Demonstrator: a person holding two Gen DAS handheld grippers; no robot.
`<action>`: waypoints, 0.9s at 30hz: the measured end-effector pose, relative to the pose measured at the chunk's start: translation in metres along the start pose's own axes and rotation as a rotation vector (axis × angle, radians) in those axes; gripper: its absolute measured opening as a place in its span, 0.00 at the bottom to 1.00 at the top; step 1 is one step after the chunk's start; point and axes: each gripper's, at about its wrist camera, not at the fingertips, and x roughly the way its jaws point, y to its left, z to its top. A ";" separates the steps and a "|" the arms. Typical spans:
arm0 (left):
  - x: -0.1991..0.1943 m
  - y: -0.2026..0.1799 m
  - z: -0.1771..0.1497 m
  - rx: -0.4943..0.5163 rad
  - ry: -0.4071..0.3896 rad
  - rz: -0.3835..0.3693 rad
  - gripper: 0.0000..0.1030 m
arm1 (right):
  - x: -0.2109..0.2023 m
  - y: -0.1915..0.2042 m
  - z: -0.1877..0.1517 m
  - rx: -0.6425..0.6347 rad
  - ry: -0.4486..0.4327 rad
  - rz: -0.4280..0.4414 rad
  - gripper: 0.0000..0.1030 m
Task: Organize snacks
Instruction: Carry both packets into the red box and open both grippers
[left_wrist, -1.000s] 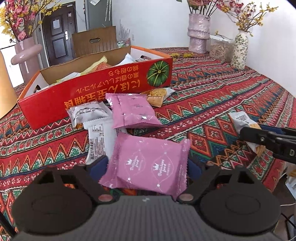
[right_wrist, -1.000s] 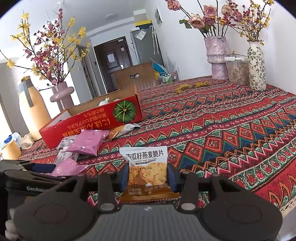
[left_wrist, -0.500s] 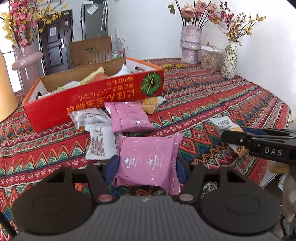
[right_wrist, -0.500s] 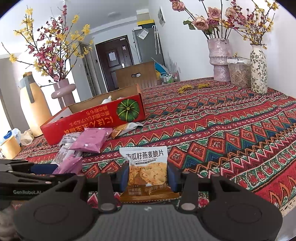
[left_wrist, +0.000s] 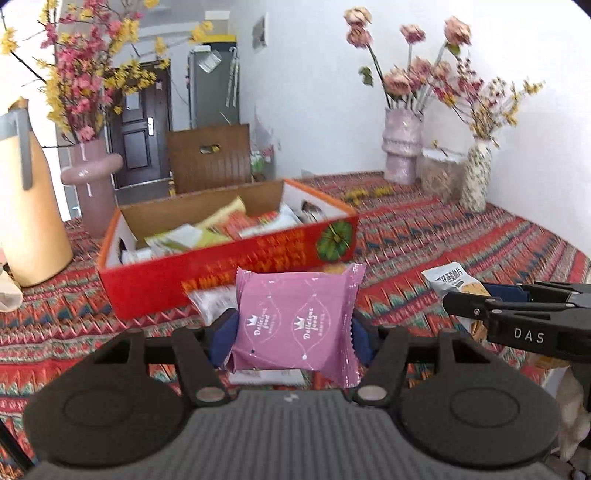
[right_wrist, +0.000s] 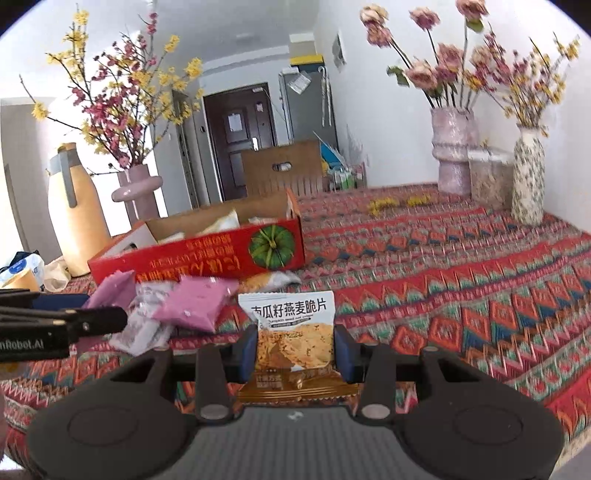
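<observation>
Pink foil snack packet (left_wrist: 295, 319) is clamped by its side edges between the blue pads of the left gripper (left_wrist: 293, 334), raised clear of the patterned tablecloth (left_wrist: 461, 236), presumably for carrying to the open red cardboard box (left_wrist: 229, 258) straight ahead. From the right wrist, a white-and-orange crisp packet (right_wrist: 293, 332) is pinched likewise in the partly closed right gripper (right_wrist: 295, 349); the box (right_wrist: 207, 251) lies ahead-left, beyond loose packets (right_wrist: 195, 302).
</observation>
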 end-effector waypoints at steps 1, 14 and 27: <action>0.000 0.002 0.003 -0.004 -0.007 0.005 0.61 | 0.001 0.002 0.004 -0.006 -0.010 0.001 0.40; 0.025 0.037 0.051 -0.053 -0.087 0.093 0.61 | 0.038 0.031 0.064 -0.088 -0.118 0.036 0.40; 0.083 0.080 0.084 -0.131 -0.081 0.200 0.62 | 0.111 0.059 0.120 -0.143 -0.159 0.050 0.41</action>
